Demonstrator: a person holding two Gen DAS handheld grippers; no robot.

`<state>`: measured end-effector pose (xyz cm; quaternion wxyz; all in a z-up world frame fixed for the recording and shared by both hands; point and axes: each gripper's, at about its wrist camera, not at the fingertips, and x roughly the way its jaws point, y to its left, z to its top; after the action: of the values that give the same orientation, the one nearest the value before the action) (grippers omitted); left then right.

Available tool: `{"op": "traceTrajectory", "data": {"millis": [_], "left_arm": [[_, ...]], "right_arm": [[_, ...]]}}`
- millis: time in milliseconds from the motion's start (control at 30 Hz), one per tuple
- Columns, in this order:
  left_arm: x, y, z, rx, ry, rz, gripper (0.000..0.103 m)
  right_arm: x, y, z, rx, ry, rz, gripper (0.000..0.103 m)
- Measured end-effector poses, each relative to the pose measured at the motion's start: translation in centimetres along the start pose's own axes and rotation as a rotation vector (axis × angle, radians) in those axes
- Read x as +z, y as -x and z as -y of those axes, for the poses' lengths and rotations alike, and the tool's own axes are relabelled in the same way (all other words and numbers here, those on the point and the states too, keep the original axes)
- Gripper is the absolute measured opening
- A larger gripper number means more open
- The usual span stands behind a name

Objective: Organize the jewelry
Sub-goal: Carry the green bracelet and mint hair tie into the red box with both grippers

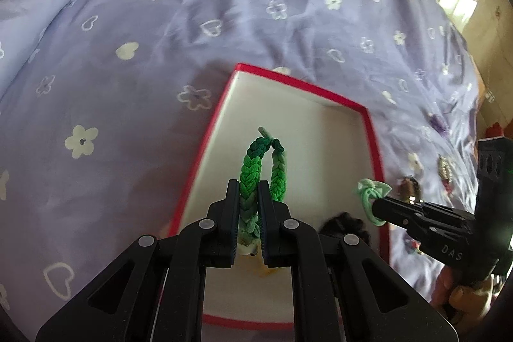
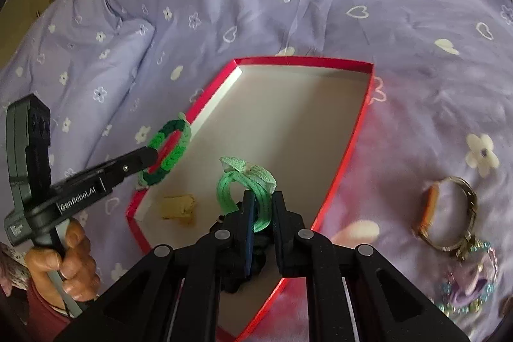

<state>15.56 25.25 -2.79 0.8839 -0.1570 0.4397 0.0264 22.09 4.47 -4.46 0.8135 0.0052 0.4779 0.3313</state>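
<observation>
The left gripper (image 1: 249,197) has its two black fingers pressed together on a braided green fabric bracelet (image 1: 253,169), a loop shading from pale to dark green that stands up ahead of the fingertips. Directly beneath and beyond this claw lies a shallow red-rimmed cardboard box with a white inside (image 1: 208,137), resting on a lilac bedsheet printed with white flowers and hearts (image 1: 128,21).

The right gripper (image 2: 263,207) pinches a mint-green corded hair tie with a small bow (image 2: 239,181); the loop and bow stick out just ahead of its fingers, above the near part of the same box. A black scrunchie-like object (image 2: 243,271) sits in the box under this claw, and a small yellowish piece (image 2: 179,209) lies on the box floor to its left. To its right, on the sheet outside the box, lie an orange-faced metal wristwatch (image 2: 449,213) and a pale purple beaded bracelet (image 2: 471,281).
</observation>
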Motion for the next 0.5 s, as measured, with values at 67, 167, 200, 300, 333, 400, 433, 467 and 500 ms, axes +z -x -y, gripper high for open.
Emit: {"op": "traceTrajectory", "data": {"millis": [67, 167, 200, 300, 333, 400, 433, 467, 500], "left_arm": [[0.0, -0.6, -0.3, 0.004, 0.003, -0.012, 0.009], [-0.2, -1.8, -0.4, 0.013, 0.0, -0.037, 0.009], [-0.3, -2.2, -0.4, 0.016, -0.002, -0.047, 0.009], [-0.7, -2.9, -0.6, 0.023, -0.001, -0.068, 0.009], [-0.8, -3.1, -0.6, 0.023, 0.0, -0.074, 0.009], [-0.9, -3.5, -0.7, 0.025, 0.003, -0.086, 0.009], [-0.9, -3.6, -0.8, 0.027, 0.005, -0.092, 0.009], [-0.9, -3.7, -0.9, 0.029, 0.007, -0.098, 0.01], [-1.0, -3.8, -0.8, 0.032, 0.008, -0.103, 0.01]], "right_arm": [[0.2, -0.9, 0.0, -0.011, 0.011, -0.023, 0.01], [0.4, -1.9, -0.2, -0.021, 0.027, -0.049, 0.01], [0.5, -2.2, -0.3, -0.023, 0.033, -0.055, 0.01], [0.5, -2.8, -0.7, -0.037, 0.058, -0.073, 0.01], [0.4, -2.9, -0.7, -0.04, 0.064, -0.078, 0.01], [0.4, -3.3, -0.8, -0.046, 0.077, -0.09, 0.01], [0.4, -3.5, -0.8, -0.046, 0.079, -0.095, 0.011], [0.4, -3.7, -0.8, -0.045, 0.082, -0.1, 0.014], [0.4, -3.7, -0.8, -0.044, 0.083, -0.102, 0.014]]}}
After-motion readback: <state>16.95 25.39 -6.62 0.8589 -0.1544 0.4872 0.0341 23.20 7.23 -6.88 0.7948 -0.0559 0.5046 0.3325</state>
